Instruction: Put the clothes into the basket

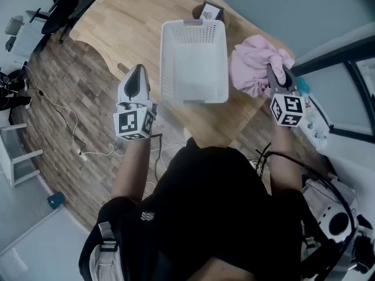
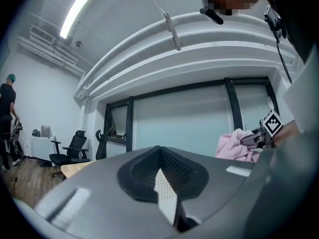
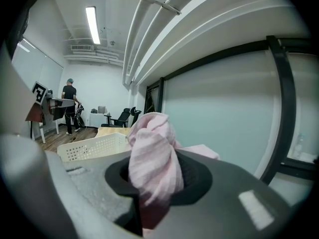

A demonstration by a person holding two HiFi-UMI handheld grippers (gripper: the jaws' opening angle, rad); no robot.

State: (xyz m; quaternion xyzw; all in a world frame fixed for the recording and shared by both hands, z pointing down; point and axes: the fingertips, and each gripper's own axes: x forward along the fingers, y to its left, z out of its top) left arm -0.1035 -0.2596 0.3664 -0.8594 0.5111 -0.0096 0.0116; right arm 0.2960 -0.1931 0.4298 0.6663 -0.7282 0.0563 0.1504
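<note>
Right claw [image 1: 279,75] clamps pink garment [image 1: 252,63] over wooden table [image 1: 129,22].

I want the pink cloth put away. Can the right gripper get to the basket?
Probably yes: the right gripper holds the pink cloth right beside the basket, with nothing seen between them.
</note>
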